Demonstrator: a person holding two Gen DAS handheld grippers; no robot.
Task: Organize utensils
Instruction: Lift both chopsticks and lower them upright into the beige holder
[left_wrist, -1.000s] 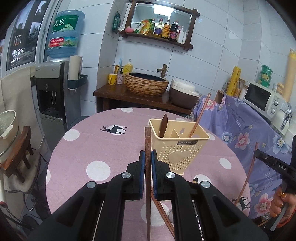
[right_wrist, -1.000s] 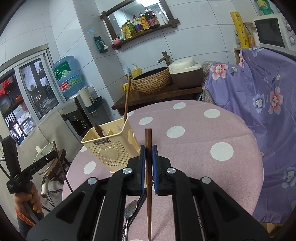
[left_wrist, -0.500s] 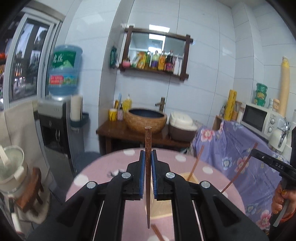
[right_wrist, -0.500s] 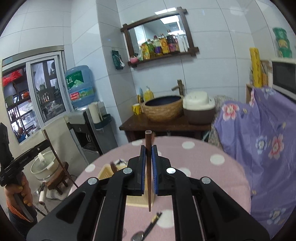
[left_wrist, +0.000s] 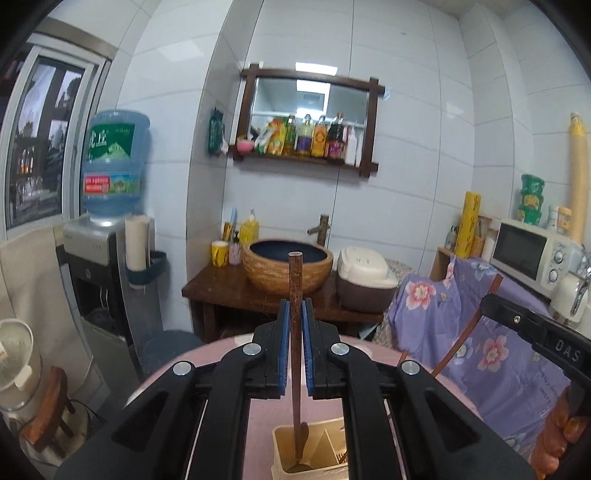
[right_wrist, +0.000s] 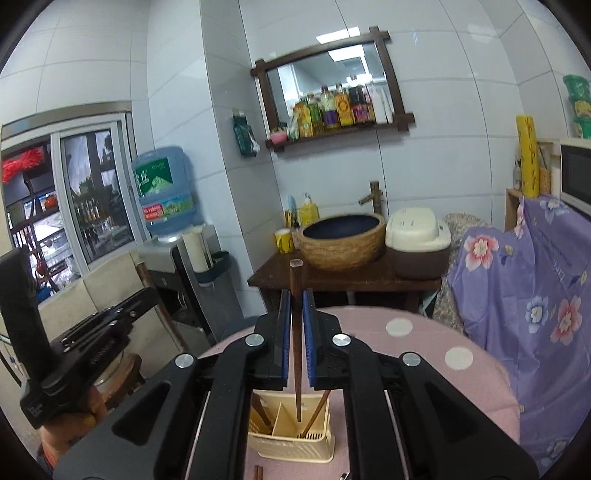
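Right tongs (right_wrist: 295, 343) (marked "DAS") pinch a chopstick (right_wrist: 296, 332).

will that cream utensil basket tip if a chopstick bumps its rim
Possibly. The basket looks like thin perforated plastic, so probably light, and it holds only a few utensils. Its wide base should resist a gentle nudge from the chopstick in the right gripper.

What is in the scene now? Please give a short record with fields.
left hand-held gripper: shut on a brown chopstick, upright
right hand-held gripper: shut on a second chopstick, upright
holder: cream utensil basket with dividers, below both grippers
already in basket: a wooden spoon, another chopstick
surface: pink table with white dots
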